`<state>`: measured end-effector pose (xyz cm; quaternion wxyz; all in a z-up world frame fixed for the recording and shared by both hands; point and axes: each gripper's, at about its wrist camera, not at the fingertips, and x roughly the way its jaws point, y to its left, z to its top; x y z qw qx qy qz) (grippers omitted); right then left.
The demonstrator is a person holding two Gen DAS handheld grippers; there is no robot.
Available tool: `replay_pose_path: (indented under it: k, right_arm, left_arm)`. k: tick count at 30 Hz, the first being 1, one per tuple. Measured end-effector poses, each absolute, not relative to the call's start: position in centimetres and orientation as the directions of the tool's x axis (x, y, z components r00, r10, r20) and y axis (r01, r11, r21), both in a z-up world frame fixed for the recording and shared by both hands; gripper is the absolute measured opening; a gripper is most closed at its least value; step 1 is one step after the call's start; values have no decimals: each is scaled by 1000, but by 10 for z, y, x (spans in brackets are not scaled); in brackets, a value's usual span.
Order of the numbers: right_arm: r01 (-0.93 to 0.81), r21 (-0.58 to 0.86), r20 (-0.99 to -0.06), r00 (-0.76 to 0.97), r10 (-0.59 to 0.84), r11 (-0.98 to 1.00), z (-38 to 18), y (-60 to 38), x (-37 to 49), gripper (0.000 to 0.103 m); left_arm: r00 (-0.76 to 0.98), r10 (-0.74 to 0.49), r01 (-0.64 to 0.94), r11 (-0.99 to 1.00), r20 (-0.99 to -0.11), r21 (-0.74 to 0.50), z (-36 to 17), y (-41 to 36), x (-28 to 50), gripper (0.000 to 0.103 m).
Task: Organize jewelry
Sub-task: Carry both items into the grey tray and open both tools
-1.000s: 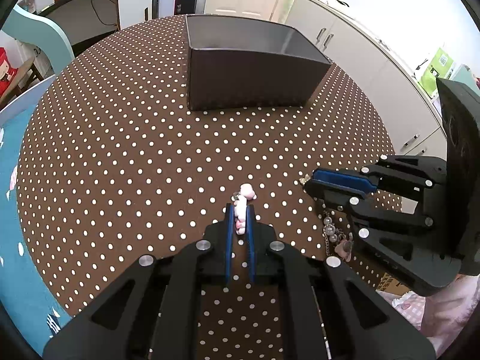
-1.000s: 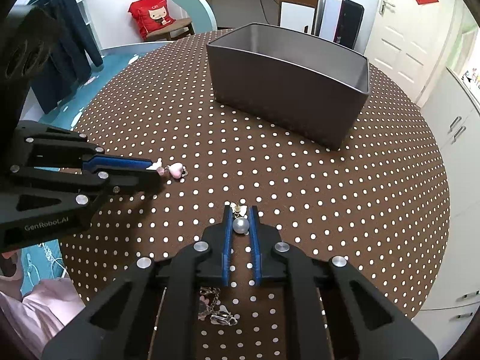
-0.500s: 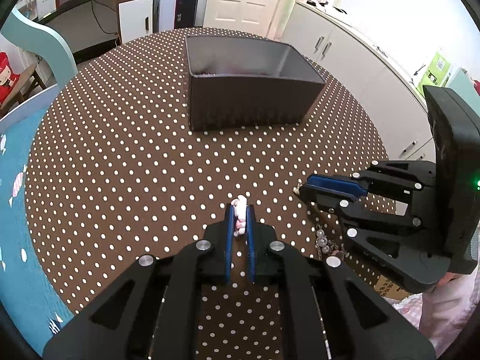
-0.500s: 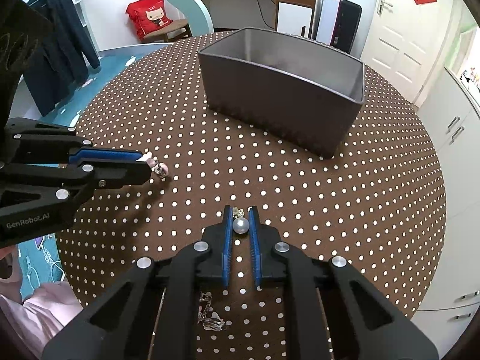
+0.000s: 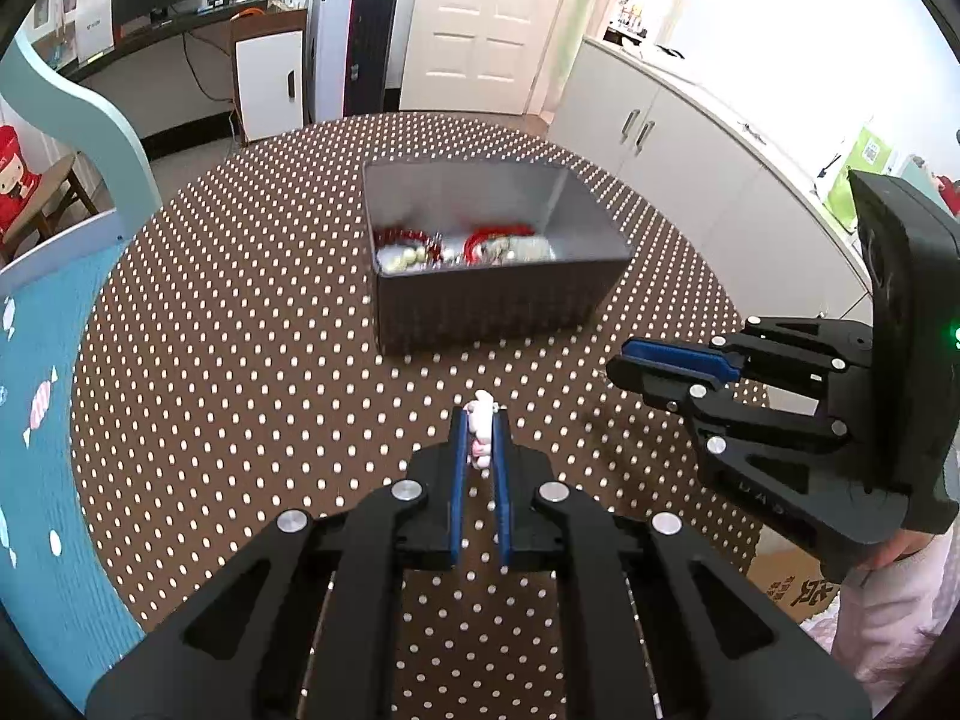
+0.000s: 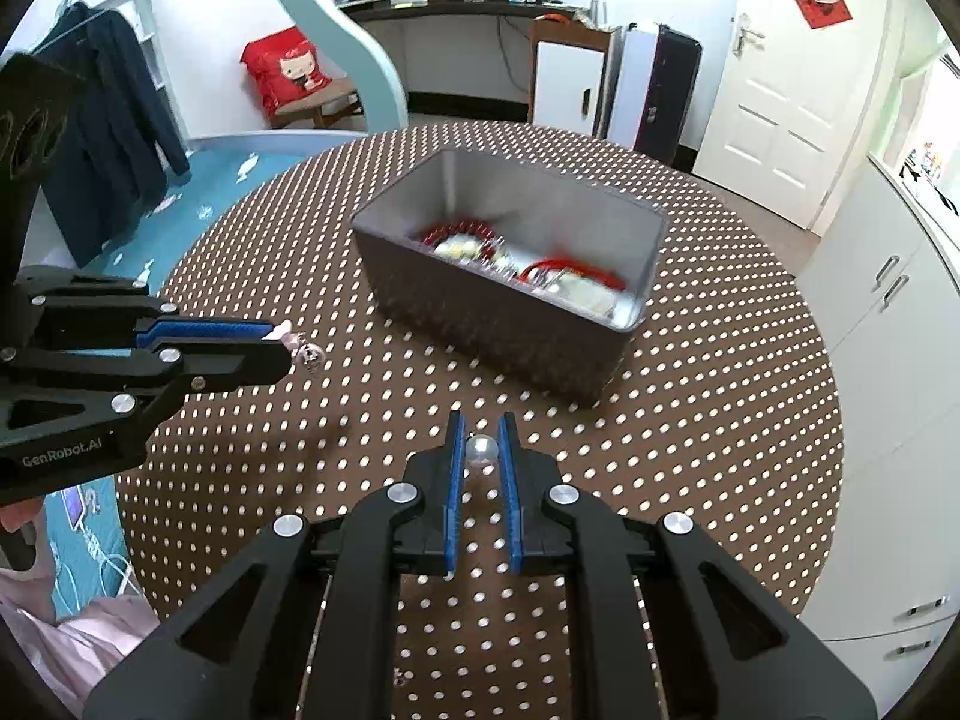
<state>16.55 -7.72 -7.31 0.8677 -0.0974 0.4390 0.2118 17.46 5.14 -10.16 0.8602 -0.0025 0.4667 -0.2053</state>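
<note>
Left wrist view: left gripper clenched on pink-white charm piece, lifted short of grey box, prob for drop-in. Right gripper pinches silver bead, also short of box. Box contents blurred, red/pearl strands; bead's chain hidden below fingers.
</note>
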Motion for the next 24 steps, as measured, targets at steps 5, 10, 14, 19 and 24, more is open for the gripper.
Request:
replay_pose_path:
  k: [5, 10, 14, 19, 24]
  right_arm:
    - [-436, 12, -769, 571, 287, 900, -53, -87, 177, 10]
    - [-434, 5, -730, 614, 300, 901, -30, -92, 198, 10]
    - [-440, 25, -726, 609, 319, 897, -26, -91, 222, 10]
    - [-447, 50, -741, 583, 334, 893, -35, -90, 245, 10]
    - [-467, 75, -765, 541, 351, 881, -48, -86, 263, 10]
  left_arm:
    - [513, -376, 368, 908, -772, -198, -81, 45, 186, 8]
    - [547, -382, 374, 908, -745, -191, -62, 40, 204, 8]
    - [553, -388, 368, 907, -737, -202, -57, 35, 224, 8]
    - [529, -385, 351, 910, -756, -219, -65, 32, 254, 8]
    - [494, -387, 353, 908, -779, -227, -78, 25, 276, 8]
